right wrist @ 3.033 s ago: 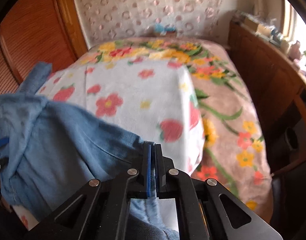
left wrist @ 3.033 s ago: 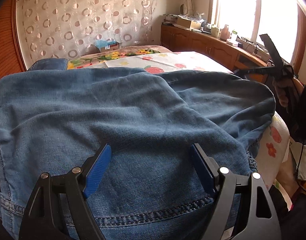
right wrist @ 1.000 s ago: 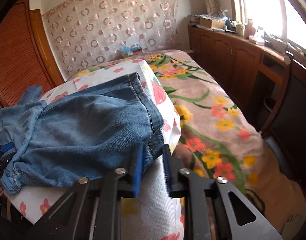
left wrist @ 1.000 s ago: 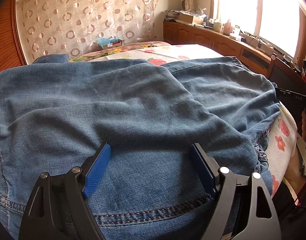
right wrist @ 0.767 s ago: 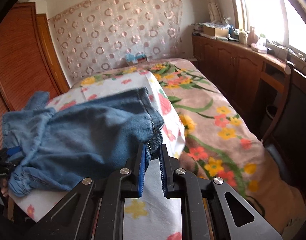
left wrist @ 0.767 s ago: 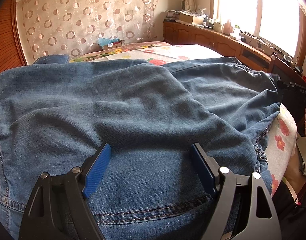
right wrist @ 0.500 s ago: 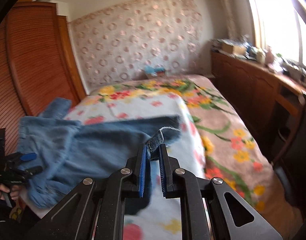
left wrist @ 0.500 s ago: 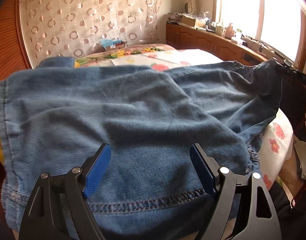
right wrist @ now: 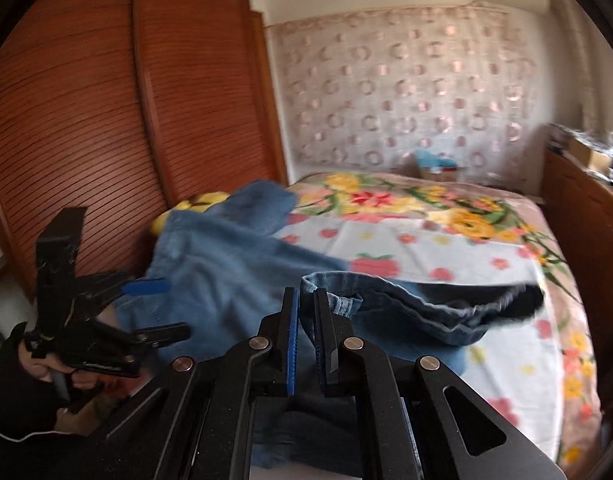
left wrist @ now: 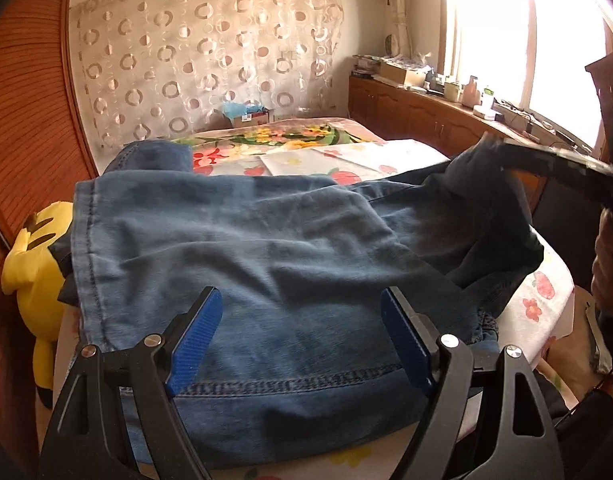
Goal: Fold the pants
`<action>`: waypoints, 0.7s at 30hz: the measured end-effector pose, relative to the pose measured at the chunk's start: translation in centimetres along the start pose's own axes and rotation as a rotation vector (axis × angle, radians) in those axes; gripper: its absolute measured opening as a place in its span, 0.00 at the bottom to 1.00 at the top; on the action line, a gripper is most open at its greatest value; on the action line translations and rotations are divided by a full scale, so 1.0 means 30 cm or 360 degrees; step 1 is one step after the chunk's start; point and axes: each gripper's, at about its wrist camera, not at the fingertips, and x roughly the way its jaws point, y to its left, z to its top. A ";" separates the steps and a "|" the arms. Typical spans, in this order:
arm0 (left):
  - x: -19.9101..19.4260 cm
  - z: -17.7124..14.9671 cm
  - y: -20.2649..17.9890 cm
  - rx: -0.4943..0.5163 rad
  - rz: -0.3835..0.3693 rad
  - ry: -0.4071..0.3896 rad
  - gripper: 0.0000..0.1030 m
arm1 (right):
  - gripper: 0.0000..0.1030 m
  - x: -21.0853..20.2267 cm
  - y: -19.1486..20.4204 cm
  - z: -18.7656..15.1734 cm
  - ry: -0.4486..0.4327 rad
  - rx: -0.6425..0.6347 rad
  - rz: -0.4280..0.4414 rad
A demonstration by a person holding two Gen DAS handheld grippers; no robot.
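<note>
Blue denim pants (left wrist: 266,240) lie bunched on the near end of the bed. My left gripper (left wrist: 298,328) stands open, its blue pads spread wide over the waist end; the right wrist view shows it (right wrist: 176,309) at the left, in a person's hand (right wrist: 34,364). My right gripper (right wrist: 304,300) has its jaws closing on a leg hem (right wrist: 338,300), pads pressing the denim. That leg hangs lifted above the sheet and trails off to the right. In the left wrist view the right gripper (left wrist: 506,148) holds up the far right corner of the pants.
A white flowered sheet (right wrist: 466,256) covers the bed over a floral blanket (right wrist: 446,200). A yellow plush toy (left wrist: 34,248) sits at the bed's left edge by the wooden wardrobe (right wrist: 86,120). Low wooden cabinets (left wrist: 426,116) run under the window on the right.
My right gripper closed on the leg hem, lifted it and swung it toward the left gripper. The left gripper rose a little, and the plush toy came into view.
</note>
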 end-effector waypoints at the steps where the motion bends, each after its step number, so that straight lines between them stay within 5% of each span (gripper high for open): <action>1: 0.003 -0.001 0.006 -0.0008 0.0004 0.0005 0.80 | 0.06 0.015 0.016 -0.008 0.0019 -0.0003 0.0030; 5: 0.024 -0.010 0.021 -0.0045 0.0001 0.0023 0.80 | 0.06 0.060 0.029 -0.019 0.0088 -0.0018 0.0080; 10: 0.046 -0.018 0.014 -0.0059 -0.0025 0.0046 0.80 | 0.11 0.047 -0.053 0.014 0.0066 -0.0030 -0.0017; 15: 0.069 -0.013 -0.020 -0.0042 -0.0075 0.0049 0.80 | 0.36 0.002 -0.129 -0.013 0.0048 0.0038 -0.0171; 21: 0.105 0.011 -0.071 -0.0008 -0.0157 0.0061 0.80 | 0.41 0.032 -0.208 -0.093 0.0139 0.0133 -0.0350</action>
